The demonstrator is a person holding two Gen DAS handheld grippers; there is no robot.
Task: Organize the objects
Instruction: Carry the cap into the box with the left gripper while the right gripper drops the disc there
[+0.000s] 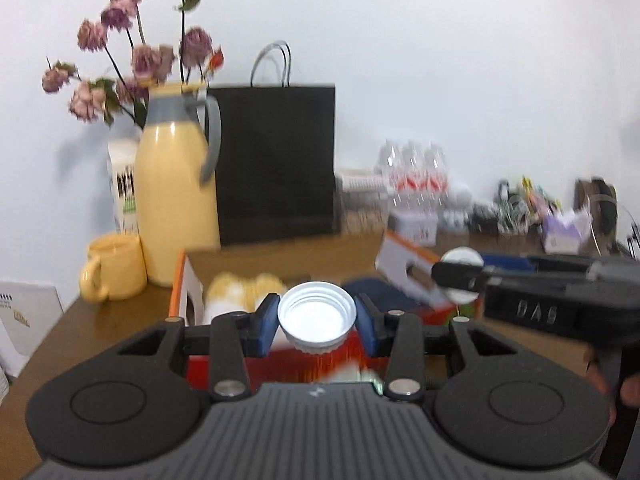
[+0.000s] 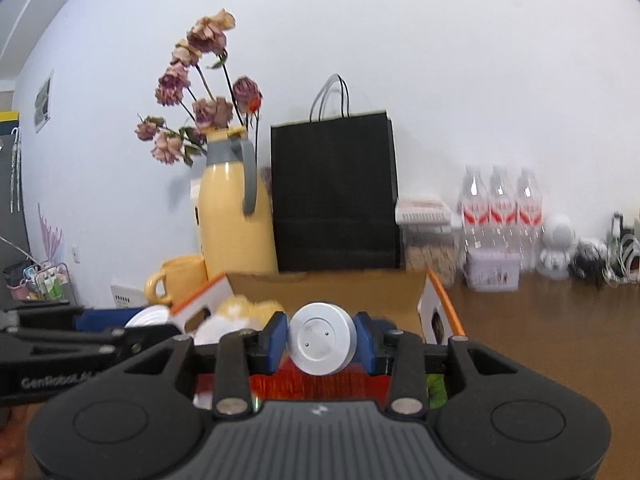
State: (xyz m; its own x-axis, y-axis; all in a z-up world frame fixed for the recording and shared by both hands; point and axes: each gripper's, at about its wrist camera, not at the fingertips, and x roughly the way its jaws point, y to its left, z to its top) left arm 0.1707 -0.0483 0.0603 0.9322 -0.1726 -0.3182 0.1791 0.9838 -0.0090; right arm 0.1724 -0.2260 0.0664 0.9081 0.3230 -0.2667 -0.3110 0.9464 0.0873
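Above the open cardboard box (image 2: 320, 280), each gripper (image 1: 317, 318) pinches a round cap (image 1: 317, 316) edgewise; either cap could slip and fall.

Yellow jug (image 2: 236, 216), black bag (image 2: 336, 196), possibly dried flowers (image 2: 200, 100)

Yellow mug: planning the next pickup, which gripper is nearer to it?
Left. The left gripper is beside the yellow mug; the right gripper sits farther across the box.
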